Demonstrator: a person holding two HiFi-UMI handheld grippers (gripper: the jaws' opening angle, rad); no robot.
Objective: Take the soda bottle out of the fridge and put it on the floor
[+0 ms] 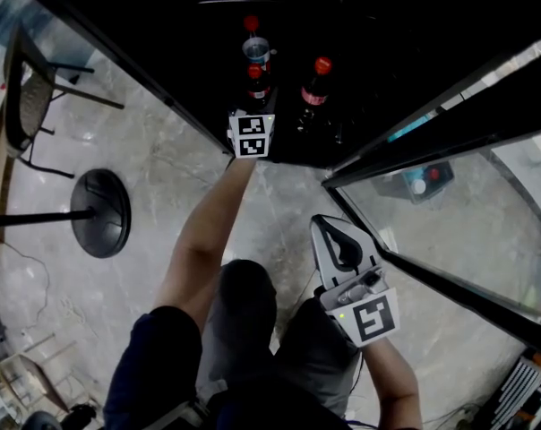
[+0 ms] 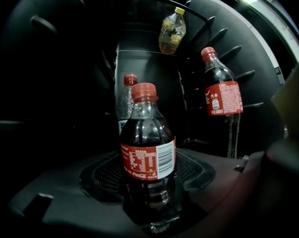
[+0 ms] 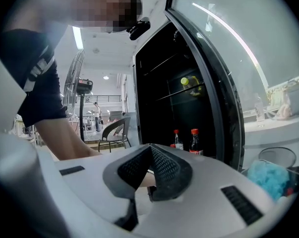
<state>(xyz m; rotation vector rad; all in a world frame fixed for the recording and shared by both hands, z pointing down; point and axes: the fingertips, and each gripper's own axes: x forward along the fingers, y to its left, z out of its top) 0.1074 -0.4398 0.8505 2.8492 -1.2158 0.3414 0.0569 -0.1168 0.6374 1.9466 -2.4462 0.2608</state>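
A cola soda bottle (image 2: 147,157) with a red cap and red label stands upright between the dark jaws of my left gripper (image 2: 152,182), which is shut on its lower body. In the head view this bottle (image 1: 255,83) sits just ahead of the left gripper (image 1: 254,106), low inside the dark fridge (image 1: 387,25). My right gripper (image 1: 324,225) hangs outside the fridge over the floor (image 1: 163,177). In its own view the right gripper (image 3: 149,152) is shut, its meshed pads meeting with nothing between them.
A second cola bottle (image 2: 224,95) stands to the right, and a clear red-capped bottle (image 2: 125,98) behind. A yellow-capped bottle (image 2: 172,31) lies on a higher shelf. The glass fridge door (image 1: 450,213) stands open at right. A chair (image 1: 29,97) and a round black stand base (image 1: 100,211) are at left.
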